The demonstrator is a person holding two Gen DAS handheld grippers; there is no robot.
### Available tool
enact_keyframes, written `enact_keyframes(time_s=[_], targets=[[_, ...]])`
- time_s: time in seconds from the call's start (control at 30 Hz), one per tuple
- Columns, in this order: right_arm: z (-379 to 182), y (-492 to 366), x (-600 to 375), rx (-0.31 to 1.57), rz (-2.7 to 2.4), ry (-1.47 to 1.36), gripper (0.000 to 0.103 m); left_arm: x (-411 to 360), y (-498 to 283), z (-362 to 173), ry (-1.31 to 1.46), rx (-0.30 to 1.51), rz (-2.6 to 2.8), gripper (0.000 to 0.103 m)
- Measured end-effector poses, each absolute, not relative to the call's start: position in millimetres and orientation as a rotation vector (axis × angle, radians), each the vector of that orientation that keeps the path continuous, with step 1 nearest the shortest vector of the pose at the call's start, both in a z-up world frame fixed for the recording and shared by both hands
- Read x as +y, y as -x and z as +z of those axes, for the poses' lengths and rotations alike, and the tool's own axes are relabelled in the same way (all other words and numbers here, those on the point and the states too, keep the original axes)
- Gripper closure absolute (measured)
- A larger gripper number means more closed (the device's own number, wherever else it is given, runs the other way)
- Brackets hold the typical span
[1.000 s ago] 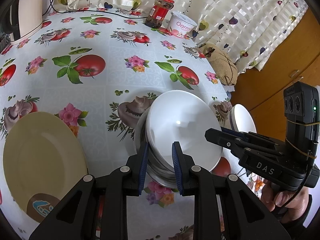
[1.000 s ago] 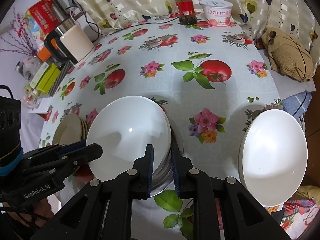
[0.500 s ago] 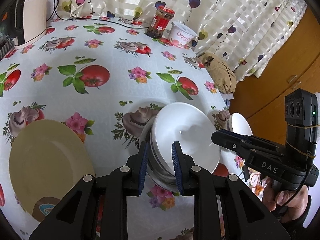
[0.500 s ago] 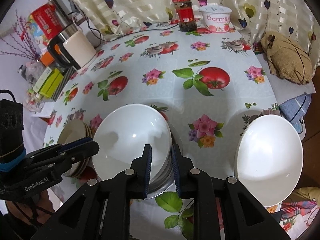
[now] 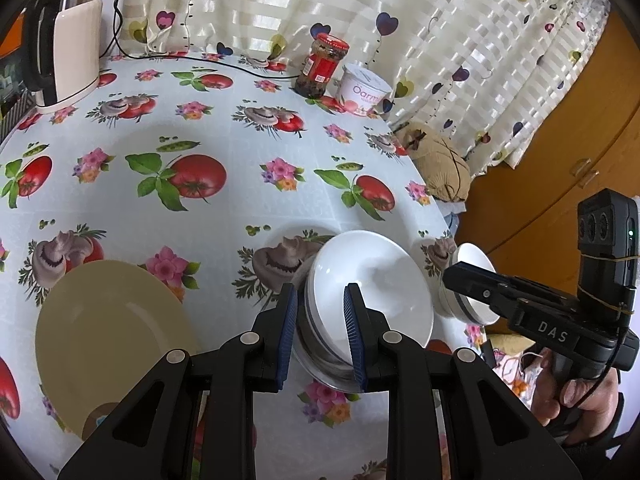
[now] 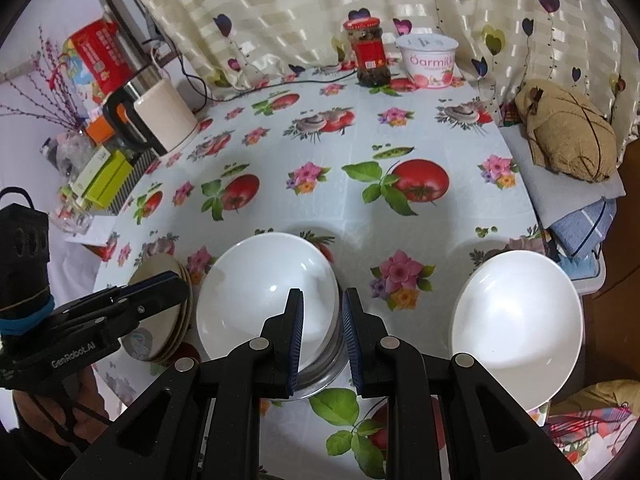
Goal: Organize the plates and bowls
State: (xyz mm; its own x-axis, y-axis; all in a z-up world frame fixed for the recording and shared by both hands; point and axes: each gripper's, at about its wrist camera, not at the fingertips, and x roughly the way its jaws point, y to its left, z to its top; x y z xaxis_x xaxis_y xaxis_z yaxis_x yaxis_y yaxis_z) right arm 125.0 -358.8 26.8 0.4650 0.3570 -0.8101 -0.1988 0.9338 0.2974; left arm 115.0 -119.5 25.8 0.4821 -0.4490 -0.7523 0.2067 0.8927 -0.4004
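1. Task items: a stack of white bowls [image 5: 372, 292] sits on a steel dish [image 6: 320, 376] at the near middle of the counter [image 5: 236, 216]. A pile of yellow plates [image 5: 108, 332] lies to its left. A single white bowl [image 6: 516, 328] sits apart to the right, close to the counter's right edge.
2. Left tool [image 5: 320, 292]: the jaws stand a narrow way apart and point steeply down at the left rim of the stack. The rim shows in the gap, but the pads do not appear to press on it. Nothing is held.
3. Right tool [image 6: 322, 294]: the jaws are drawn in about as close as they go, with a slim gap left. They point down at the right rim of the same stack. The pictures show nothing clamped.
4. Step in hand, as judged: the bowls are gathered on the middle stack, both tools hang above it empty, and the single bowl on the right is not yet collected.
5. Next move, as judged: the right tool must spread wider, travel right to the single bowl and take its near rim. The bowl then has to be carried level to the stack and lowered squarely, so the stack does not shift on the dish.
6. Risk: the glazed rim may slip if the bite is shallow.
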Motion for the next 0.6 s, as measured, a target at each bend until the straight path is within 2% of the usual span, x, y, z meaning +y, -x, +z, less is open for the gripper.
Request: enact_keyframes(time_s=[0.6], targets=[[39.5,-120.2,-371.3,1.009,0.329,-0.180,0.083,-138.8,-115.1,38.2,0.230,0.972,-0.444,0.078]])
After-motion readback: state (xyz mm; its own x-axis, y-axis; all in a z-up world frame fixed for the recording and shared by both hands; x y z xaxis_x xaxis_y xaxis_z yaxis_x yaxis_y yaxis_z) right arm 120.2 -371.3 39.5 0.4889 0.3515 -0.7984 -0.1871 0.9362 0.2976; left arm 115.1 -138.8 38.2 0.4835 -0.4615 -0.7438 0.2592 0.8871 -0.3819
